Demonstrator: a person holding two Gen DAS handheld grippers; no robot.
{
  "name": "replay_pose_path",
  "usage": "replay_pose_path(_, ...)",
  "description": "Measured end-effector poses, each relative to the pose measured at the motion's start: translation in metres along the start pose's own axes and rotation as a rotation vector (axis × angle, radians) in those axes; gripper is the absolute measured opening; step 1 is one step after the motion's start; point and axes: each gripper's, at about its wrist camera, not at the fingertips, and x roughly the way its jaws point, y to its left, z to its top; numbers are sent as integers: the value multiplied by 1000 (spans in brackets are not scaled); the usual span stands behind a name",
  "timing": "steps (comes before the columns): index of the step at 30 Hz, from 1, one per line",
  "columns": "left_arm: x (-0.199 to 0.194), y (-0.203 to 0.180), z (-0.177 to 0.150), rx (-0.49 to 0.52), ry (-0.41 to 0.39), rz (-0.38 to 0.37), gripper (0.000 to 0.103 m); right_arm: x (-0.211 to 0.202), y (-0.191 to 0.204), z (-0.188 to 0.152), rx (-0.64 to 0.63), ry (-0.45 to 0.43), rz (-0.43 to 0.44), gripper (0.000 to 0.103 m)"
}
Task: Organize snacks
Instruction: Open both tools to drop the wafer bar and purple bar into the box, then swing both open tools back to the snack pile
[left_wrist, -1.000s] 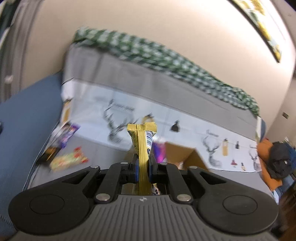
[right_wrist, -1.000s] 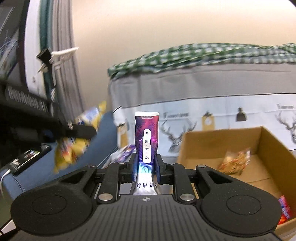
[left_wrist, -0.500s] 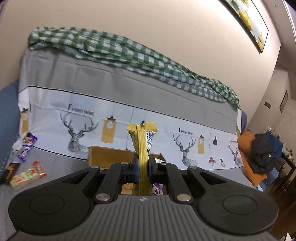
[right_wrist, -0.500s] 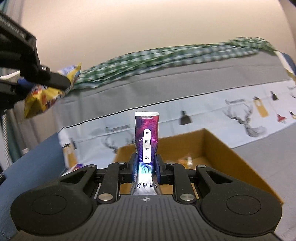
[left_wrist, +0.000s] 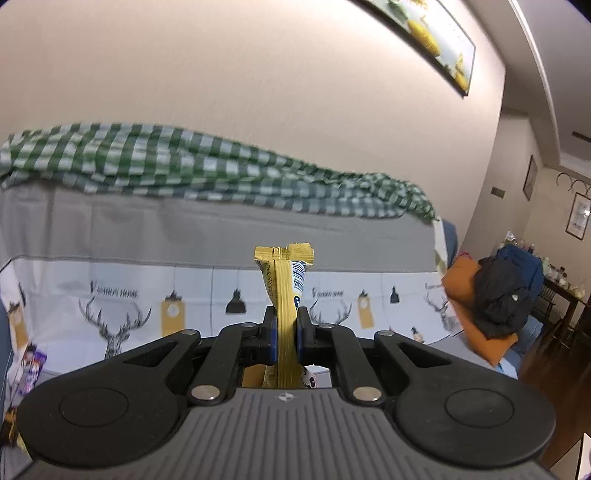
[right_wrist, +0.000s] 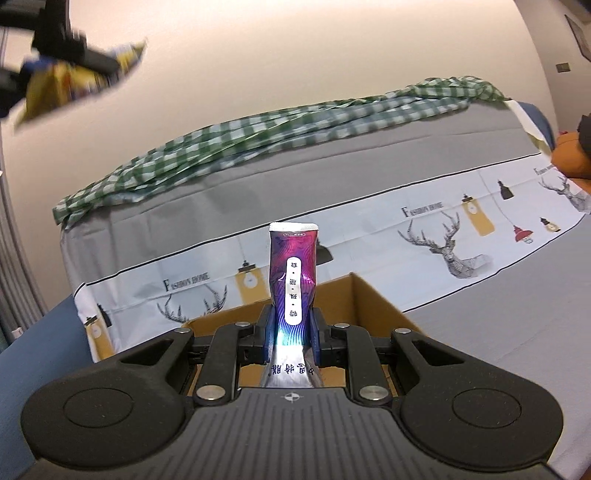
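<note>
cardboard box (right_wrist: 373, 302): interior hidden | yellow packet (right_wrist: 74, 79): blurred, cut by edge

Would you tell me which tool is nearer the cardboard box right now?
Right. The right tool, gripping a purple packet, sits just above the cardboard box; the left tool, with its yellow packet, is raised well above it.

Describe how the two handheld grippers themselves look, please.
Both the left gripper and right gripper look alike: matte black plastic linkage arms with silver pivot pins, blue finger pads, a ribbed grey body bearing a small crosshair mark. No cables or sleeves show.
</note>
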Motion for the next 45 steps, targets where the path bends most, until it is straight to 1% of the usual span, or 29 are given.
replay_pose_path(3, 17, 1, 7, 9, 27, 14, 10, 1, -3, 1, 0, 1, -9, 20)
replay_pose_path(5, 40, 6, 1, -5, 84, 30, 10, 2, -3, 1, -2, -2, -18, 20)
replay_pose_path(8, 71, 10, -19, 13, 152, 83, 10, 4, -4, 1, -9, -5, -32, 20)
replay_pose_path(11, 92, 13, -43, 13, 202, 84, 11, 6, -6, 1, -11, -1, -49, 21)
replay_pose_path(12, 95, 13, -49, 9, 212, 79, 15, 7, -6, 0, -14, 3, -55, 23)
replay_pose_path(13, 96, 15, -56, -3, 226, 68, 33, 9, -5, -1, -22, 10, -60, 27)
replay_pose_path(14, 94, 18, -63, -23, 233, 55, 54, 11, -3, -3, -36, 22, -74, 47)
replay_pose_path(15, 90, 20, -68, -31, 225, 47, 58, 12, 0, -5, -53, 35, -91, 61)
replay_pose_path(16, 85, 22, -72, -25, 214, 47, 59, 13, 1, -7, -60, 35, -107, 78)
replay_pose_path(19, 63, 27, -88, 19, 182, 63, 59, 9, 5, -10, -73, 20, -94, 77)
replay_pose_path(21, 47, 37, -103, 17, 156, 59, 58, 8, 7, -12, -83, 22, -91, 77)
replay_pose_path(22, 39, 46, -111, 9, 141, 56, 54, 7, 9, -14, -90, 25, -89, 77)
replay_pose_path(23, 31, 51, -117, 3, 130, 54, 49, 7, 11, -15, -97, 28, -87, 77)
replay_pose_path(25, 17, 68, -133, -23, 122, 53, 41, 6, 15, -19, -115, 35, -83, 77)
replay_pose_path(27, 4, 87, -149, -63, 134, 48, 36, 4, 20, -22, -128, 39, -73, 77)
replay_pose_path(28, -2, 98, -158, -86, 144, 42, 28, 3, 23, -25, -135, 42, -66, 77)
replay_pose_path(29, -7, 106, -166, -102, 155, 39, 24, 1, 26, -27, -144, 43, -60, 77)
replay_pose_path(30, -13, 116, -173, -122, 162, 35, 23, -1, 29, -30, -153, 41, -53, 77)
replay_pose_path(31, -17, 123, -179, -138, 162, 33, 21, -4, 33, -33, -162, 38, -42, 77)
replay_pose_path(32, -23, 131, -187, -148, 159, 36, 15, -6, 36, -35, -168, 36, -32, 77)
replay_pose_path(33, -26, 137, -191, -143, 157, 43, 14, -9, 39, -37, -170, 32, -21, 74)
replay_pose_path(35, -33, 148, -201, -122, 143, 55, 14, -14, 44, -42, -173, 23, 5, 64)
replay_pose_path(36, -35, 153, -205, -122, 137, 52, 14, -16, 46, -44, -172, 23, 15, 61)
replay_pose_path(37, -36, 159, -208, -125, 133, 48, 14, -18, 48, -46, -167, 26, 32, 55)
replay_pose_path(38, -37, 167, -212, -130, 130, 48, 14, -19, 50, -47, -162, 31, 47, 51)
replay_pose_path(39, -36, 173, -214, -133, 130, 52, 14, -20, 52, -49, -160, 41, 65, 50)
replay_pose_path(42, -25, 191, -216, -135, 134, 71, 14, -20, 60, -54, -171, 66, 102, 43)
replay_pose_path(45, -10, 210, -210, -182, 119, 82, 14, -23, 64, -54, -173, 98, 151, 40)
